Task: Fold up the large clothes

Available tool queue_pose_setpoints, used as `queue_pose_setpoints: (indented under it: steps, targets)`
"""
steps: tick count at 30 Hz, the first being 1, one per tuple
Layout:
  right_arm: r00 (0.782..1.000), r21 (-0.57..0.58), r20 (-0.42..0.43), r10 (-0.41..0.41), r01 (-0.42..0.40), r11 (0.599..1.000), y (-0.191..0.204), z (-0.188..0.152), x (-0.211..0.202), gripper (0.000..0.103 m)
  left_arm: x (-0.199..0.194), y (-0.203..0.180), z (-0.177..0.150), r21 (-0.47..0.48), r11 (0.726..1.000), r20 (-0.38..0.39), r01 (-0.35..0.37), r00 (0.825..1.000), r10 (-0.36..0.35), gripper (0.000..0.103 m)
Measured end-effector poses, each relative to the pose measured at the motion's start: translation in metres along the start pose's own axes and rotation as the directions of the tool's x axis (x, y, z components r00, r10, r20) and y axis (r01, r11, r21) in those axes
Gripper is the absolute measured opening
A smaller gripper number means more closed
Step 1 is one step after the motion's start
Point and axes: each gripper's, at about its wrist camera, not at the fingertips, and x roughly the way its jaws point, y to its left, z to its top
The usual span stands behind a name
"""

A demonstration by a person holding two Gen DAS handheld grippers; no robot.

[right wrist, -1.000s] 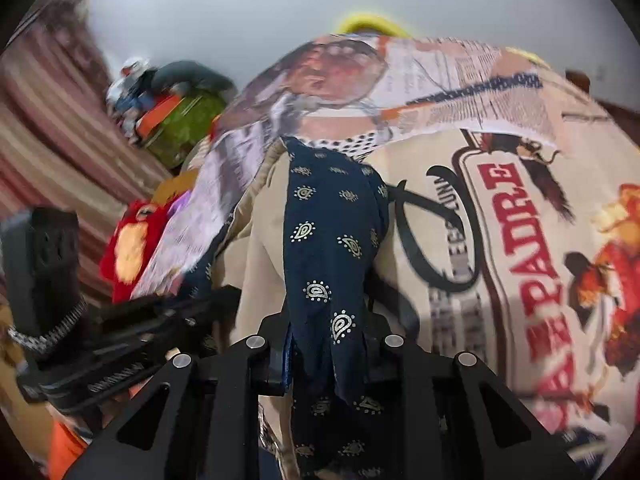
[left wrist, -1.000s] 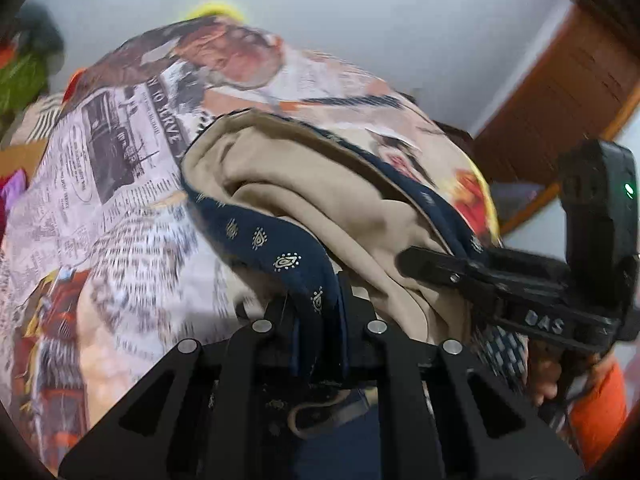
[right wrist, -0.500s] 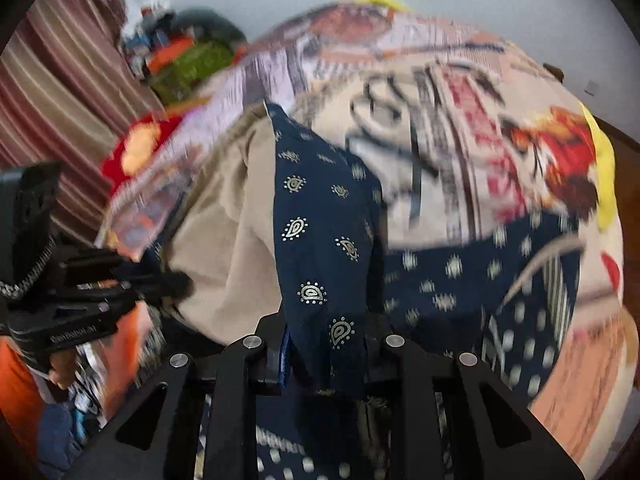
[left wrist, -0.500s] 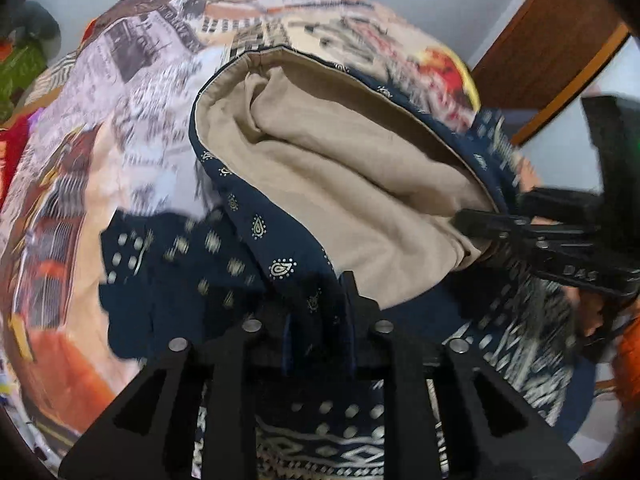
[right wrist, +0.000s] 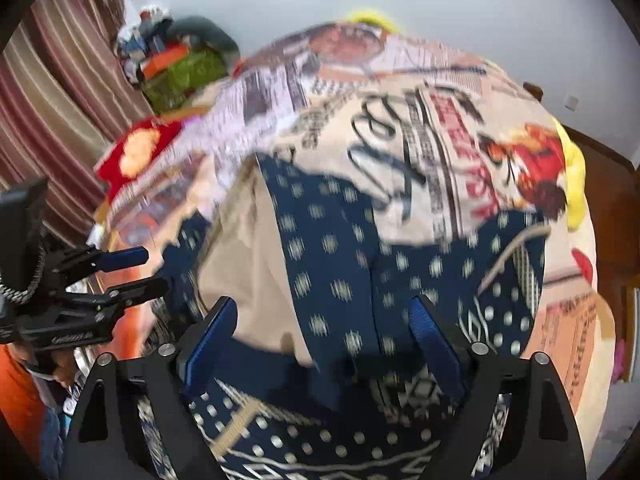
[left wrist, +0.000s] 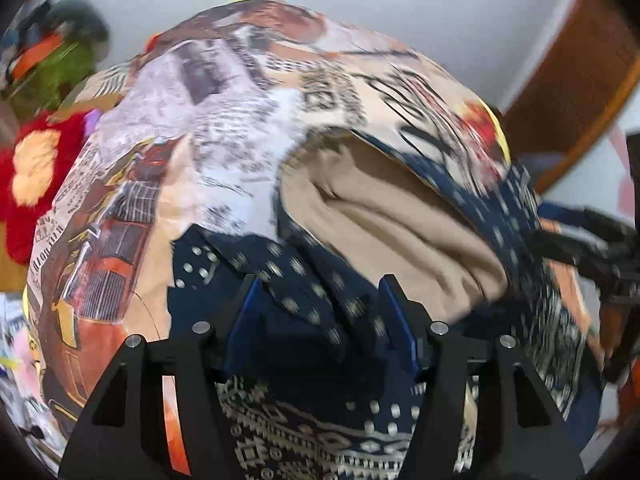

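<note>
A large navy garment with pale dots and a beige lining (left wrist: 380, 220) lies folded over itself on a newspaper-print bedspread (left wrist: 200, 140). My left gripper (left wrist: 320, 296) is opening. The navy folded edge lies loose between its blue pads (left wrist: 244, 320), which do not press on it. The right wrist view shows the same garment (right wrist: 332, 240) on the bedspread (right wrist: 420, 140). My right gripper (right wrist: 324, 308) is opening wide, with the cloth slack between its pads (right wrist: 208, 344). Each gripper also shows in the other's view: the right gripper (left wrist: 580, 240) and the left gripper (right wrist: 120, 276).
A red plush item (left wrist: 36, 168) and a green bag (left wrist: 60, 72) sit at the bed's far left corner. A striped curtain (right wrist: 60, 100) hangs on that side. A wooden door (left wrist: 560, 100) stands to the right. An orange sleeve (right wrist: 16, 392) shows at the lower left.
Both grippers were shut on the garment's navy edge and carried it toward me over the patterned lower part. Now both stand open and the edge has dropped free.
</note>
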Motion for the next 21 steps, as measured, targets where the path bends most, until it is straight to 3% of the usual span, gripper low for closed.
queue_pose_setpoints:
  steps: [4, 13, 16, 18, 20, 21]
  targets:
    - [1.0, 0.021, -0.001, 0.005, -0.005, 1.0, 0.003, 0.026, 0.014, 0.088, 0.027, 0.016, 0.024, -0.074, 0.996, -0.03, 0.043, 0.999, -0.045, 0.06]
    - [0.992, 0.112, -0.109, 0.062, -0.049, 0.992, -0.008, 0.06, 0.102, 0.088, 0.113, 0.042, 0.053, -0.191, 0.98, -0.115, 0.055, 0.99, -0.078, 0.06]
    - [0.989, 0.141, -0.121, 0.087, -0.07, 0.988, -0.012, 0.063, 0.121, 0.076, 0.125, 0.046, 0.057, -0.229, 0.968, -0.103, 0.102, 0.986, -0.128, 0.059]
    - [0.986, 0.146, -0.121, 0.114, -0.096, 0.985, -0.014, 0.064, 0.128, 0.064, 0.128, 0.045, 0.058, -0.24, 0.961, -0.09, 0.137, 0.982, -0.163, 0.05]
    - [0.985, 0.142, -0.111, 0.129, -0.113, 0.983, -0.015, 0.063, 0.128, 0.051, 0.128, 0.04, 0.059, -0.233, 0.959, -0.09, 0.164, 0.978, -0.189, 0.024]
    - [0.984, 0.138, -0.104, 0.142, -0.127, 0.982, -0.015, 0.063, 0.127, 0.047, 0.127, 0.038, 0.058, -0.227, 0.961, -0.087, 0.16, 0.979, -0.184, 0.018]
